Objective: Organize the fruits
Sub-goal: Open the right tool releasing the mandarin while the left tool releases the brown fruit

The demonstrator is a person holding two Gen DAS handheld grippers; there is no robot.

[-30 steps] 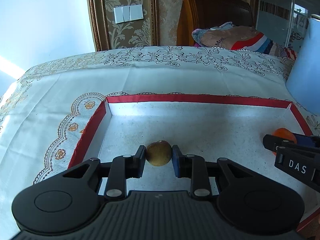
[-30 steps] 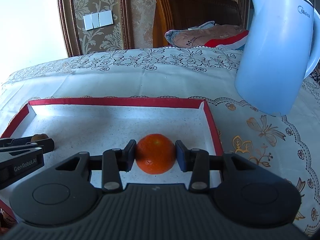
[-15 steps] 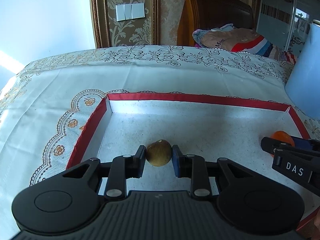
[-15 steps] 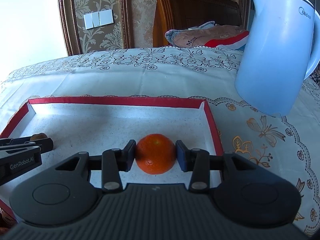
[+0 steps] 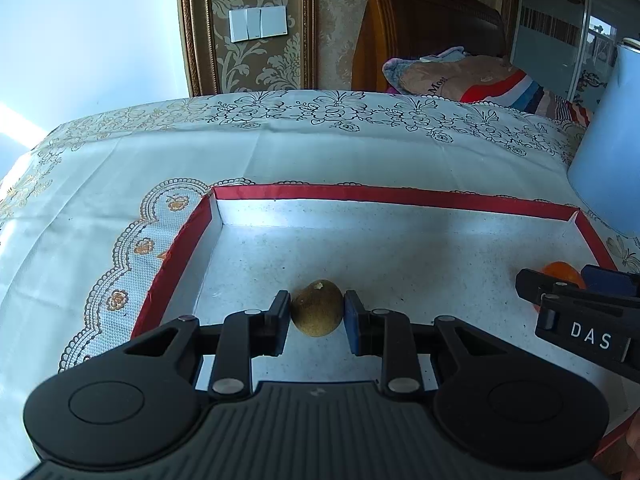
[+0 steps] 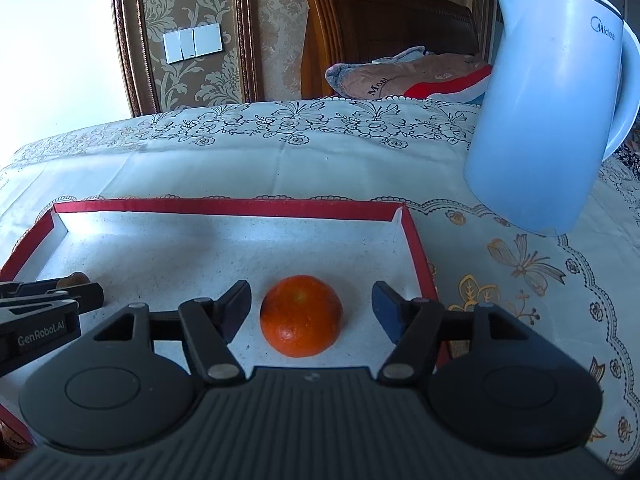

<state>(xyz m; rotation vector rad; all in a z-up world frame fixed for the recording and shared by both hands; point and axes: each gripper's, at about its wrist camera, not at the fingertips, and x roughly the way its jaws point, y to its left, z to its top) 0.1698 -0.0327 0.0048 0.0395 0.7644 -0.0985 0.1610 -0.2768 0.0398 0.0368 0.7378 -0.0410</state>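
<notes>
**Orange is down in the tray, little brown fruit is next**

So I'm looking through both wrist cams right now. My right claw point(image 6: 311, 312) is opening up, and the orange point(image 6: 301, 315) is sitting between the fingers with a clear gap on each side, so nothing is pressing on it. It's resting on the floor of the red-rimmed tray point(image 6: 224, 208), over toward the tray's right wall, dead centre ahead of the claw. From the left cam I'm only seeing a sliver of that orange point(image 5: 560, 270) peeking out behind the right claw's fingers.

My left claw point(image 5: 317, 314) is clamped on the small brown fruit point(image 5: 317, 308), pads hugging it on both sides. It's roundish, stem scar pointing up, so no real long axis to worry about. It's hanging low over the tray's left half, near the front, and I can't tell for sure if it's already touching the floor or just above it.

The relation I'm caring about: the brown fruit is well apart from the orange, one toward each side of the tray, so the two claws aren't crowding each other. I'm guessing the right hand needs to back straight out along its own line, since the orange is right between the fingers and any sideways swing could nudge it rolling. The blue kettle point(image 6: 548, 112) is standing on the bed cover point(image 6: 240, 168) beyond the tray's right corner, clear of all this.
</notes>
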